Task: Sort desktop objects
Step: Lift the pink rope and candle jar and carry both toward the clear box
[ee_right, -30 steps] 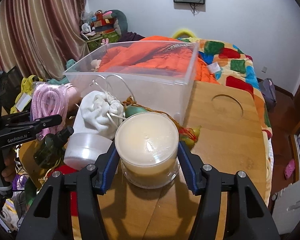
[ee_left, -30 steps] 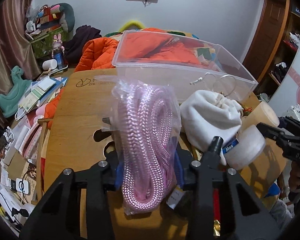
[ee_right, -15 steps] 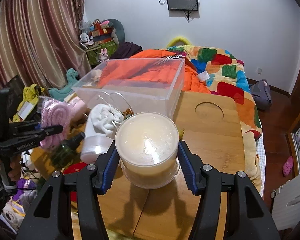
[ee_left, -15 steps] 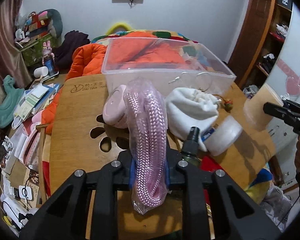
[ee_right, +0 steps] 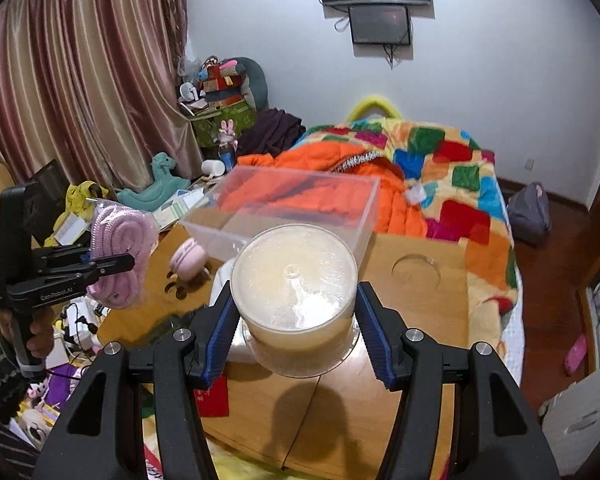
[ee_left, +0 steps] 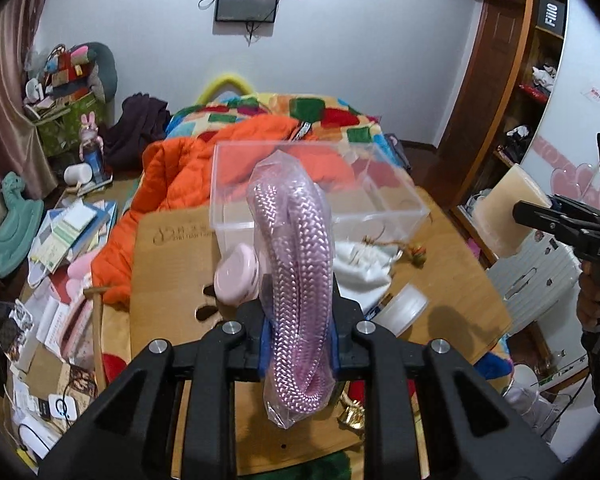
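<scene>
I hold both loads high above the table (ee_right: 420,292) to clear the clear bin (ee_left: 320,184) rim: left gripper (ee_left: 298,344) clamps the bagged pink rope (ee_left: 296,264); right gripper (ee_right: 296,332) clamps the disc spindle case (ee_right: 296,292).

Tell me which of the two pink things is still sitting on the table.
The small round pink case, on the wooden table by the clear bin. The bagged pink rope is up in the left gripper.

The pink rope (ee_left: 296,280) is coarse braided cord sealed in a glossy, crinkled clear plastic bag. The disc case (ee_right: 296,296) is smooth translucent plastic with a shiny lid. The storage bin (ee_left: 380,208) is clear hard plastic (faintly hazy). The table (ee_left: 452,280) is smooth, matt pale wood; the pouch (ee_left: 360,264) looks like soft white cloth.
</scene>
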### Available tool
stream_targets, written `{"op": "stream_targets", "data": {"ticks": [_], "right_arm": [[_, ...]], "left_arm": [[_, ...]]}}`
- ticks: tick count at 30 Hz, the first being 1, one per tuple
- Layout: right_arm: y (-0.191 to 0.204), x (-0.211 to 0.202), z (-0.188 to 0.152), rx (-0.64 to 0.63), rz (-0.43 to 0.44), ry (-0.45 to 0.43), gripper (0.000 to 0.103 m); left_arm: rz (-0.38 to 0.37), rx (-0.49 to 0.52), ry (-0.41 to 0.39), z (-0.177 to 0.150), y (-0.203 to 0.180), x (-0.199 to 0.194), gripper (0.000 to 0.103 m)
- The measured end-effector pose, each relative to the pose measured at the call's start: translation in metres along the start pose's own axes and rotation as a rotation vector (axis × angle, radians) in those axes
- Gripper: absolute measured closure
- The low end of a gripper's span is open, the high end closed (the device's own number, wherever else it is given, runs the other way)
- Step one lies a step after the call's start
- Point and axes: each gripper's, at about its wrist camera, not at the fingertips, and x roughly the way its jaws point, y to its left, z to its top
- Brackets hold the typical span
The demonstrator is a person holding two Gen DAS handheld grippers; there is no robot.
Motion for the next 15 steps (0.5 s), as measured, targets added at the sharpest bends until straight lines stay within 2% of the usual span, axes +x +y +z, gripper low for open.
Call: {"op": "stream_targets", "data": {"ticks": [9, 15], "right_arm": [[-0.001, 0.007, 0.049, -0.027, 0.01, -0.045, 0.049], [-0.008, 0.041, 0.075, -0.027, 0.022, -0.028, 0.049]], "left_arm": [[0.021, 0.015, -0.042, 0.047, 0.004, -0.001, 0.082], [0.036, 0.012, -0.064, 0.079, 0.013, 0.021, 0.082]]}}
